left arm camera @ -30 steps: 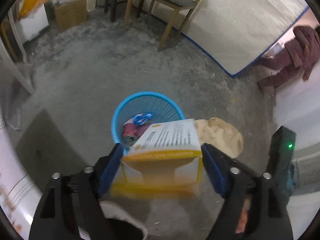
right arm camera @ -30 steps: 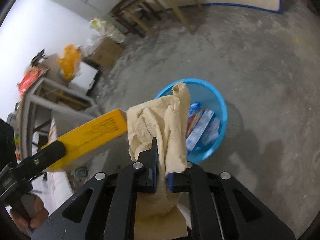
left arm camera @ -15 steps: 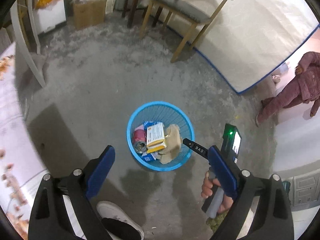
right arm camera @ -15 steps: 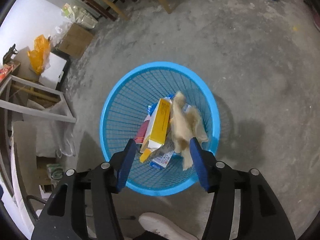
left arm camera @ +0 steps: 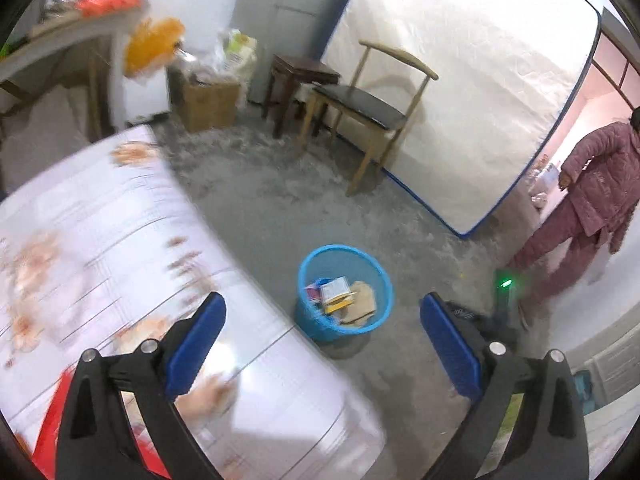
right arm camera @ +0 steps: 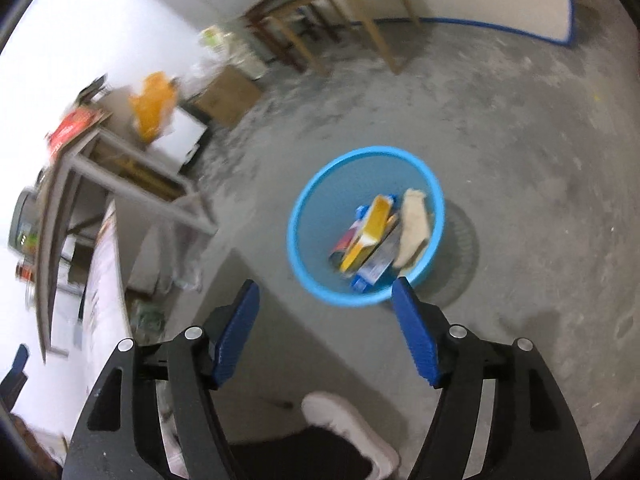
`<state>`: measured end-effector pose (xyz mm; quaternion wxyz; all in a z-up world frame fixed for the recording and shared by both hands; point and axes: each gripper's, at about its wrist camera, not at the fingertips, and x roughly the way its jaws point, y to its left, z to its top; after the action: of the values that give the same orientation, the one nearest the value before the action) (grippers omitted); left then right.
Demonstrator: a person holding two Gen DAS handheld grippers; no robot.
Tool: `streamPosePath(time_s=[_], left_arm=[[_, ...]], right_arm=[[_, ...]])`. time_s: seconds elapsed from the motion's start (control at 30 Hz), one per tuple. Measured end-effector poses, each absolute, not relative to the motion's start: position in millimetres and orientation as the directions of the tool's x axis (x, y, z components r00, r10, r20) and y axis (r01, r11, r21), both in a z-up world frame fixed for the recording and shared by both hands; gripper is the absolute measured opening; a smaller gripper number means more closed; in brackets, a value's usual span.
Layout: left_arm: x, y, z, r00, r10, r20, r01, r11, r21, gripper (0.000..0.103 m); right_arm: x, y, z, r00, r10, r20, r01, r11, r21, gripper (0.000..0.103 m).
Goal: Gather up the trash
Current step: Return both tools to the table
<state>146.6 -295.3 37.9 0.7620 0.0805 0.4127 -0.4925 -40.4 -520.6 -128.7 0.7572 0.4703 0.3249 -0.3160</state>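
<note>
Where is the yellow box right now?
In the blue bin on the floor: the yellow box leans left of the tan paper, ahead of both open grippers.

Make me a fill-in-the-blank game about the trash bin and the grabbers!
1. The trash basket is colored ____.
2. Both the left gripper and the right gripper are ____, holding nothing.
3. The yellow box lies ____ the basket.
4. The basket stands on the concrete ____.

Missing words: blue; open; inside; floor
</note>
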Motion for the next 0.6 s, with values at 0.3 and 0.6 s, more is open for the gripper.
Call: streamPosePath(time_s=[0.3, 0.6], left_arm=[[115, -167, 13, 0.343, -0.612, -0.713, 0.754, 0.632, -0.180, 0.096], [103, -104, 4, 0.477, -0.574, -0.666, 0.667, 0.729, -0.150, 0.096]], right_arm=[[9, -454, -72, 0.633, -0.104, -0.767, 0.662, 0.586, 0.467, 0.067], [115, -352, -8, 0.709, 0.047, -0.703, 0.355, 0.838, 0.414, 0.069]])
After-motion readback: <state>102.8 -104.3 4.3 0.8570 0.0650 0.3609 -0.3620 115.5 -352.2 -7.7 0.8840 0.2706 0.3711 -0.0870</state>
